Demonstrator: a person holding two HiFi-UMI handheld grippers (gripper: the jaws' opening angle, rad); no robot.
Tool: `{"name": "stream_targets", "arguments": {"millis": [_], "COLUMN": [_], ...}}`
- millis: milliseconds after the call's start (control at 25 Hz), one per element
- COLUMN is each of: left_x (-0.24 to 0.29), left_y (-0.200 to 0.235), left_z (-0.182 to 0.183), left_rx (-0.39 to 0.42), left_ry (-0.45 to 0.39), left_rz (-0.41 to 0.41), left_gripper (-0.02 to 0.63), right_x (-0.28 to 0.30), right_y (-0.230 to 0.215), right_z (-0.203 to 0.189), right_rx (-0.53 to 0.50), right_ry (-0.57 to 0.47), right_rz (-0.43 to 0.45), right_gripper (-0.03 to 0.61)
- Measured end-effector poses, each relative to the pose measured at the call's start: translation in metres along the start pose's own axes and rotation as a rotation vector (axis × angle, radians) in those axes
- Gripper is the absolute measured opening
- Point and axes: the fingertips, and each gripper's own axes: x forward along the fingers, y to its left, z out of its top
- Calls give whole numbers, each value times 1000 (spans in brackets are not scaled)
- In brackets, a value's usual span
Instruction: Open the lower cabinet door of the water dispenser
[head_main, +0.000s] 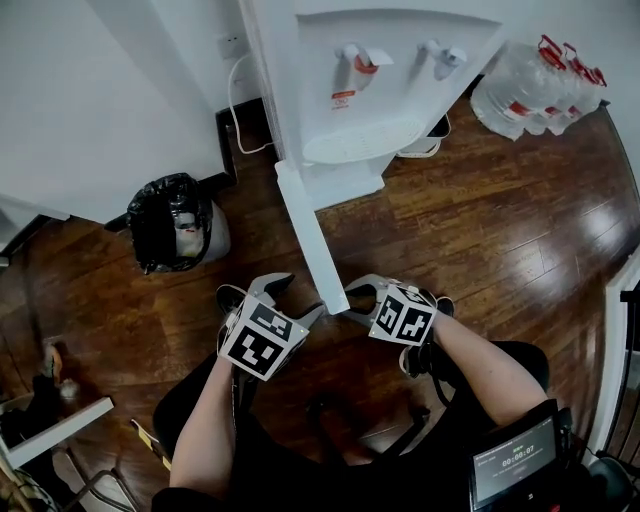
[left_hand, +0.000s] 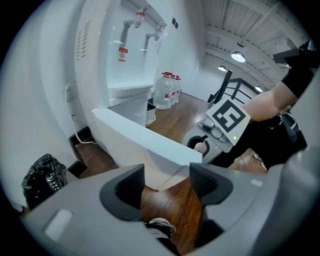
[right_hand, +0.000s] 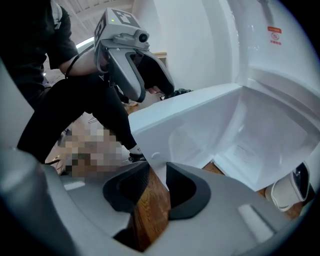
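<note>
The white water dispenser (head_main: 340, 90) stands at the top of the head view. Its lower cabinet door (head_main: 310, 235) is swung out toward me and shows edge-on, and its free end lies between my two grippers. To the left of that end my left gripper (head_main: 300, 297) is open wide, with only floor between its jaws (left_hand: 167, 182); the door (left_hand: 145, 142) lies just beyond them. At the right side of the door's end, my right gripper (head_main: 352, 300) has its jaws a narrow gap apart (right_hand: 157, 187). The door's lower corner (right_hand: 155, 162) sits at their tips, and I see no pad pressing on it. The cabinet's white inside (right_hand: 270, 135) is in view.
A bin with a black bag (head_main: 170, 220) stands left of the dispenser, and a white cord (head_main: 235, 110) runs along the wall. Several large water bottles (head_main: 540, 85) stand at the top right. A small screen (head_main: 512, 462) is at my lower right. My feet rest on the wooden floor (head_main: 500, 220).
</note>
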Motion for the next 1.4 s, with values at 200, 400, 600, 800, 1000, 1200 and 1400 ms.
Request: {"name": "stream_targets", "arguments": {"millis": [200, 400, 600, 800, 1000, 1200, 1400], "left_x": [-23, -57, -68, -84, -112, -124, -138], "left_y": [49, 77, 93, 108, 121, 127, 142], "left_z": [-1, 19, 9, 4, 16, 19, 17], "left_rx": [-83, -244, -309, -387, -400, -407, -385], "left_ry": [-82, -247, -285, -341, -414, -450, -464], "left_rz": [186, 265, 316, 330, 380, 408, 481], "left_gripper": [274, 249, 249, 233, 224, 224, 219], "right_x": [15, 37, 52, 71, 92, 112, 131], "right_y": [10, 23, 26, 32, 32, 29, 22], "right_z": [18, 35, 54, 77, 103, 129, 155], "right_rx": [0, 38, 32, 51, 47, 52, 79], "right_ry": [-10, -52, -58, -72, -84, -109, -139], "right_rz": [28, 65, 88, 115, 102, 80, 66], "right_gripper": [107, 100, 97, 97, 87, 87, 87]}}
